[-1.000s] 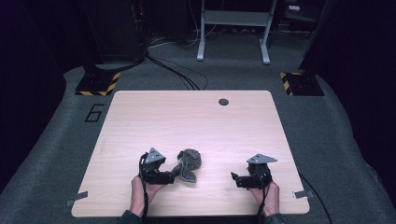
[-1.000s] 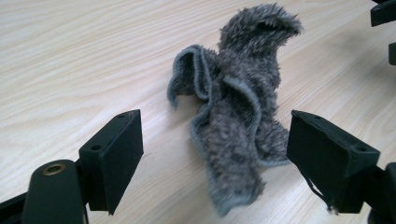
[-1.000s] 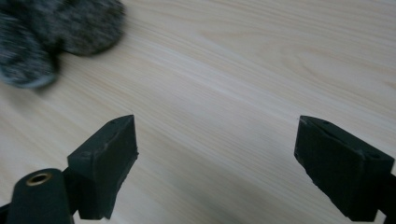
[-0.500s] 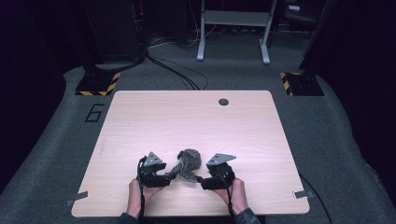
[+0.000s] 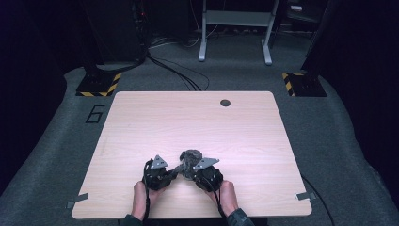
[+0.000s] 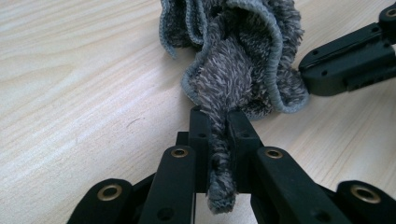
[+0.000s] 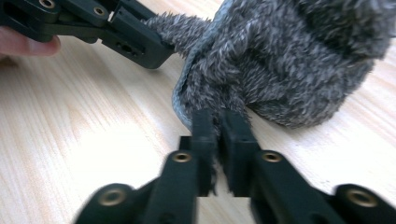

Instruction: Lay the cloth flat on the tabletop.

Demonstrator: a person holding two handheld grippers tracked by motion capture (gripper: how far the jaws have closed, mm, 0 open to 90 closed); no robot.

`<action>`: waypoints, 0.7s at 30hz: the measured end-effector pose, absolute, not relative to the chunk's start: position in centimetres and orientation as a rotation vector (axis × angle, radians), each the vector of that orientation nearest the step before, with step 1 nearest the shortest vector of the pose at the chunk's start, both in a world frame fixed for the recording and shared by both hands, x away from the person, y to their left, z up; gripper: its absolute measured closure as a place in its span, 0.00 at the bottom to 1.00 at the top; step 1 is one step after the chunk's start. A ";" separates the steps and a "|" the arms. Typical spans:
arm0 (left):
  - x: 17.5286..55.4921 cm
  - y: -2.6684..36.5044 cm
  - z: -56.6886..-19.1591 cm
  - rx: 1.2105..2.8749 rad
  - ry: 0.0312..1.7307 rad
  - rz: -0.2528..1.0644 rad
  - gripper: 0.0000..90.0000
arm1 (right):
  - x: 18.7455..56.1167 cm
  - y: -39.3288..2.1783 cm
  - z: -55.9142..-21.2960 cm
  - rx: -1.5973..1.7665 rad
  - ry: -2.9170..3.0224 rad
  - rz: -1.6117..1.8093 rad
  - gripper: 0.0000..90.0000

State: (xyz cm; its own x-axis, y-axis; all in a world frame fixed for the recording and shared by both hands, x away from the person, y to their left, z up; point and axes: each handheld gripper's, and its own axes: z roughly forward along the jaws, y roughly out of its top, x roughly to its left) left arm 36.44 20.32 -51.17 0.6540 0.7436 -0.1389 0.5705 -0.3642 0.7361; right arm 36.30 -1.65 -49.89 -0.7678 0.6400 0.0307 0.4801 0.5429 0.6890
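A crumpled grey fluffy cloth (image 5: 190, 157) lies near the front middle of the wooden table (image 5: 197, 122). My left gripper (image 5: 175, 168) is shut on a fold of the cloth (image 6: 243, 70), which is pinched between its jaws (image 6: 218, 140). My right gripper (image 5: 187, 172) comes in from the other side and is shut on another edge of the cloth (image 7: 280, 60), with the nap squeezed between its fingertips (image 7: 217, 126). The two grippers sit close together, almost touching. The left gripper's jaws also appear in the right gripper view (image 7: 140, 42), and the right gripper's jaws in the left gripper view (image 6: 345, 65).
A small dark round grommet (image 5: 225, 102) sits in the table's far edge. A metal stand (image 5: 235, 28) and cables (image 5: 174, 70) are on the carpet beyond the table. Yellow-black striped floor plates (image 5: 99, 84) flank the far corners.
My right gripper moved left from the table's right front to the cloth and closed on it. The left gripper stayed holding the cloth, which is now bunched up between them.
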 end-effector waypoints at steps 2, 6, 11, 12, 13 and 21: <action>36.4 20.4 -51.1 2.059 1.024 0.279 0.92 | 36.3 -1.9 -49.7 0.952 2.544 1.039 0.99; 36.3 20.5 -50.8 2.050 1.020 0.283 0.92 | 36.6 -3.1 -49.1 0.955 2.502 1.063 1.00; 36.3 21.0 -50.4 2.034 1.020 0.293 0.92 | 36.7 -4.6 -48.5 1.008 2.450 1.075 1.00; 36.2 21.0 -50.3 2.029 1.023 0.297 0.93 | 36.8 -5.0 -48.4 1.009 2.443 1.071 1.00; 36.3 21.2 -50.2 2.034 1.021 0.301 0.92 | 36.8 -5.2 -48.4 1.016 2.435 1.076 1.00; 36.2 21.6 -50.1 2.013 1.043 0.309 0.93 | 37.1 -7.8 -48.2 1.091 2.381 1.075 1.00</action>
